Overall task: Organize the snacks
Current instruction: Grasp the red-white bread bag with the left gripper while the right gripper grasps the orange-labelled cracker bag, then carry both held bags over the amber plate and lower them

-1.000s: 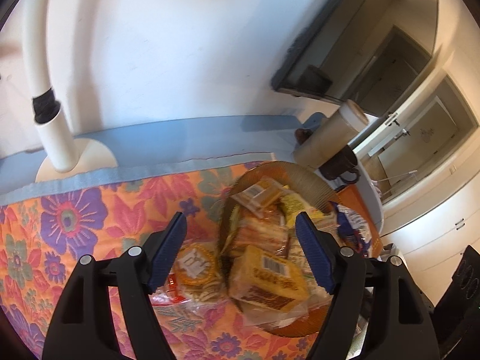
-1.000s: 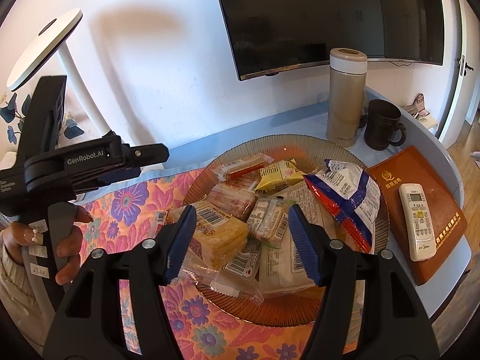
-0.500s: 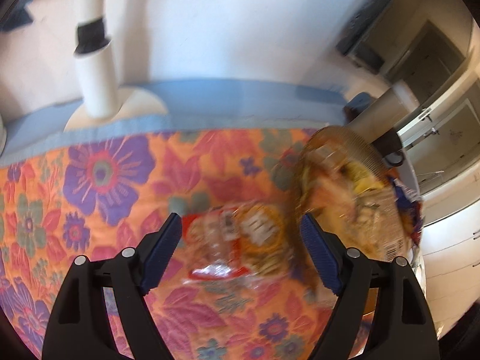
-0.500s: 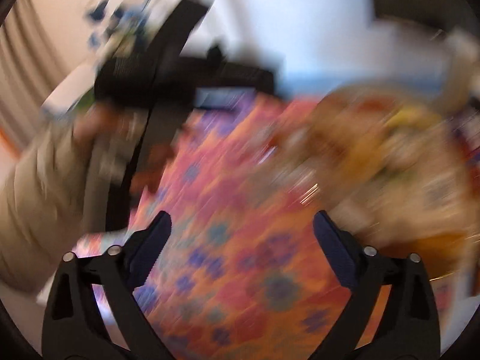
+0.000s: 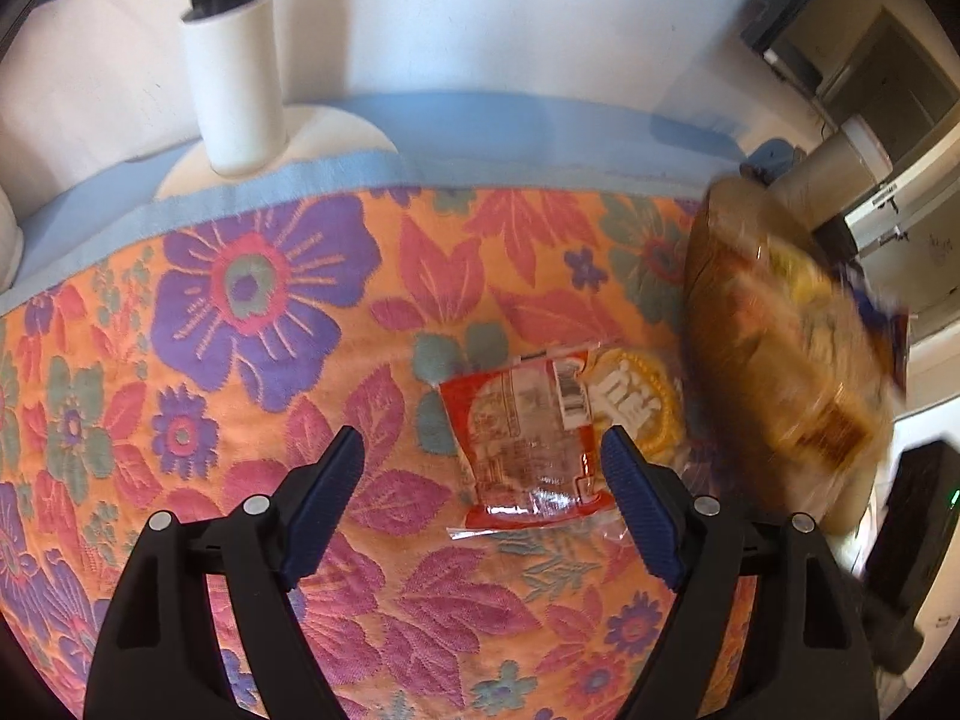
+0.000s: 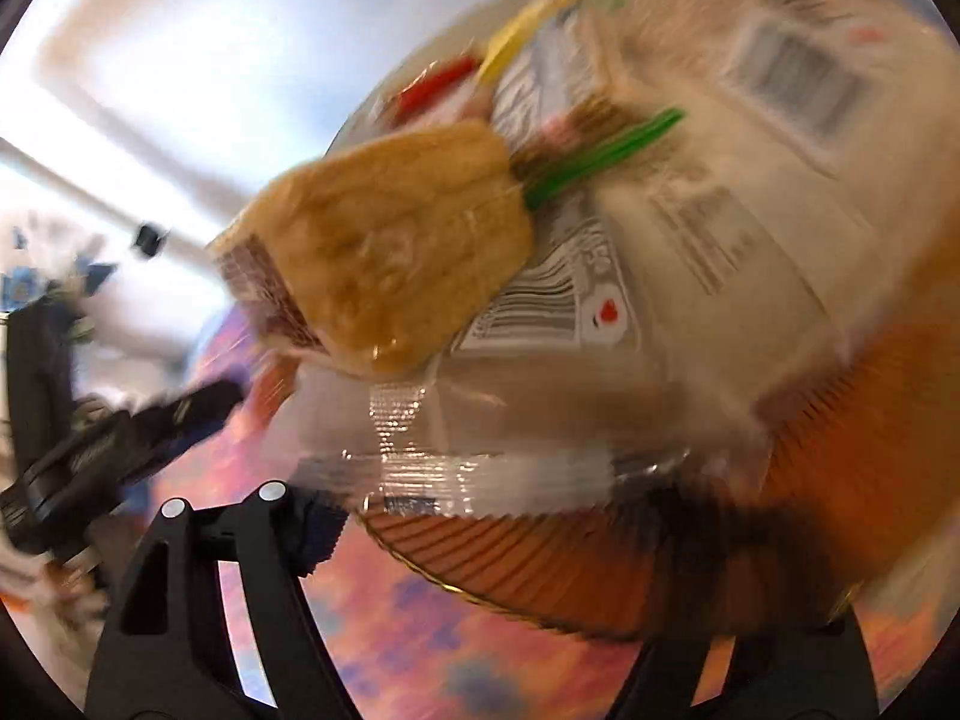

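Through the left wrist camera I see my left claw (image 5: 480, 477) with its blue pads spread wide and nothing between them, hovering over the flowered cloth (image 5: 252, 312) that covers the table. A red snack packet (image 5: 525, 444) lies flat on the cloth just ahead of the right-hand pad, and a round biscuit pack (image 5: 639, 405) lies touching its far side. The brown plate (image 5: 720, 276) piled with wrapped snacks sits at the right edge of this view, smeared by blur. A white lamp post (image 5: 234, 84) stands on its base at the back, near the wall.

The right wrist camera shows what the left one does not — the plate (image 6: 540, 564) up close, filling most of the frame, with a yellow cake in clear wrap (image 6: 390, 246) on top of white barcoded packets (image 6: 690, 228). Everything here is badly blurred. Of my right claw (image 6: 510, 552) only the left-hand pad shows plainly, against the plate's near rim; the other side is lost in a dark smear, so I cannot tell how far the pads stand apart. At the left edge the other gripper's black body (image 6: 108, 456) is visible — that too shows only from this side.
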### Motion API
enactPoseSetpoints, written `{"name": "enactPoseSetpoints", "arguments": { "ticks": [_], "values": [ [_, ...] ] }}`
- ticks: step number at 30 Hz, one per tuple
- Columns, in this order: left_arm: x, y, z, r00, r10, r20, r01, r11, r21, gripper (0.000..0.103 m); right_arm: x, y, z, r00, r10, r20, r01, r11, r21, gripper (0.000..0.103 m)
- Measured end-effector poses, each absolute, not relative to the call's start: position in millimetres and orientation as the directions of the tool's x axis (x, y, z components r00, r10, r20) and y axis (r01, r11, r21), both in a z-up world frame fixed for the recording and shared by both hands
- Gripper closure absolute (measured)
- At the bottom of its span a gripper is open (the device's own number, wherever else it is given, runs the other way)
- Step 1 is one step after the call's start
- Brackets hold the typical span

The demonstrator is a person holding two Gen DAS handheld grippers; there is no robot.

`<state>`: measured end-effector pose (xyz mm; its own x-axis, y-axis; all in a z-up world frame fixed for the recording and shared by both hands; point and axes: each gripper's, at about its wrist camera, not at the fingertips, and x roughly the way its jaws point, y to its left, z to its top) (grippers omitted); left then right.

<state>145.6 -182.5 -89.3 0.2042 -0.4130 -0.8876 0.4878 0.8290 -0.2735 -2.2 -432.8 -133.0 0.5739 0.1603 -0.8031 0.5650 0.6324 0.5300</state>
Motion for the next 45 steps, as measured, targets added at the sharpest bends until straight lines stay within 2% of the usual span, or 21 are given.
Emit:
{"name": "enactPoseSetpoints", "arguments": {
  "ticks": [5, 7, 8, 11, 16, 19, 22, 23, 24, 26, 29, 34, 38, 41, 45],
  "values": [
    [139, -194, -107, 0.185, -0.415, -0.891, 0.498, 0.821, -0.279, 0.024, -11, -427, -137, 0.575, 0.077, -0.815, 0.517, 0.737, 0.435, 0.011],
    [139, -196, -113, 0.184, -0.424, -0.887, 0.484, 0.824, -0.294, 0.034, -15, -403, -135, 0.563, 0.097, -0.821, 0.447, 0.799, 0.401, 0.008],
    [140, -195, -115, 0.167, -0.453, -0.876, 0.473, 0.816, -0.332, 0.048, -16, -385, -133, 0.554, 0.11, -0.825, 0.395, 0.838, 0.376, 0.007],
    [139, -188, -114, 0.182, -0.496, -0.849, 0.461, 0.806, -0.371, 0.062, -11, -344, -125, 0.561, 0.108, -0.821, 0.273, 0.912, 0.306, 0.004],
    [135, -164, -97, 0.262, -0.509, -0.82, 0.485, 0.804, -0.344, 0.064, 28, -308, -119, 0.551, 0.019, -0.834, 0.175, 0.975, 0.138, 0.004],
    [136, -139, -87, 0.278, -0.525, -0.805, 0.452, 0.81, -0.372, 0.064, 65, -313, -127, 0.52, 0.035, -0.853, 0.232, 0.956, 0.181, 0.003],
    [133, -120, -81, 0.307, -0.492, -0.814, 0.436, 0.834, -0.34, 0.064, 91, -327, -133, 0.495, 0.008, -0.869, 0.338, 0.92, 0.201, 0.003],
    [132, -114, -79, 0.312, -0.486, -0.816, 0.431, 0.838, -0.335, 0.064, 96, -332, -132, 0.505, -0.01, -0.863, 0.374, 0.904, 0.208, 0.013],
    [132, -109, -78, 0.316, -0.483, -0.816, 0.425, 0.841, -0.333, 0.064, 99, -332, -129, 0.506, -0.031, -0.862, 0.396, 0.896, 0.2, 0.034],
    [131, -99, -73, 0.325, -0.48, -0.815, 0.411, 0.848, -0.336, 0.064, 102, -340, -119, 0.515, 0.004, -0.857, 0.386, 0.892, 0.236, 0.041],
    [129, -89, -67, 0.343, -0.484, -0.805, 0.392, 0.853, -0.345, 0.064, 89, -352, -103, 0.56, 0.11, -0.821, 0.336, 0.876, 0.346, 0.043],
    [126, -95, -51, 0.369, -0.514, -0.774, 0.401, 0.84, -0.367, 0.064, 58, -359, -39, 0.668, 0.138, -0.731, 0.276, 0.867, 0.415, 0.043],
    [124, -128, -33, 0.372, -0.565, -0.736, 0.446, 0.805, -0.392, 0.064, 25, -383, 7, 0.731, 0.056, -0.681, 0.306, 0.864, 0.4, 0.043],
    [120, -165, -19, 0.356, -0.615, -0.704, 0.502, 0.761, -0.411, 0.064, 13, -413, 20, 0.734, -0.046, -0.677, 0.386, 0.849, 0.36, 0.043],
    [115, -225, -1, 0.333, -0.64, -0.692, 0.599, 0.71, -0.369, 0.063, -9, -449, 21, 0.704, -0.166, -0.69, 0.489, 0.818, 0.303, 0.042]
  ]
}}
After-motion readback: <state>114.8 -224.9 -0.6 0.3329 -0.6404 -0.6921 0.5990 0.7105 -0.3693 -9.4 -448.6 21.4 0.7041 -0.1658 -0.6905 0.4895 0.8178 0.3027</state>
